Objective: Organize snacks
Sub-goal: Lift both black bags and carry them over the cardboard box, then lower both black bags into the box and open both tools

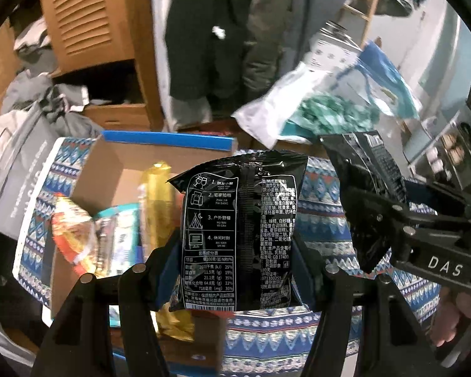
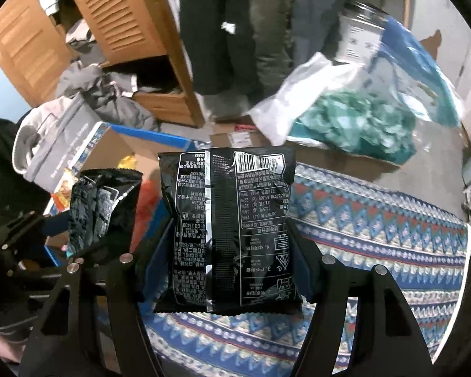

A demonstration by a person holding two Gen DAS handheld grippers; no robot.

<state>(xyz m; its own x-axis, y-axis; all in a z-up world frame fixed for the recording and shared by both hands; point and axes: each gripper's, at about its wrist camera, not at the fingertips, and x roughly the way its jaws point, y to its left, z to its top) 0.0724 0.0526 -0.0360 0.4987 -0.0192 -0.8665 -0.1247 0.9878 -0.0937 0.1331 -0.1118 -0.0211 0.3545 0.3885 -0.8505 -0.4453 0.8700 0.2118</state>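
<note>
Clamping crinkly glossy black packets [image 1: 238,235], both claws, patterned cloth [image 2: 376,229]

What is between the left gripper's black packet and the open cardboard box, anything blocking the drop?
Nothing visible blocks it. The left gripper holds the black packet just right of the cardboard box, whose top is open. Snacks already lie inside, including a yellow packet by the near edge, so free room looks limited.

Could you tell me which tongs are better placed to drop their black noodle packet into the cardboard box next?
Left, probably. The left tongs hold their black noodle packet beside the open cardboard box; the right tongs hold theirs over the patterned blanket, farther away.
</note>
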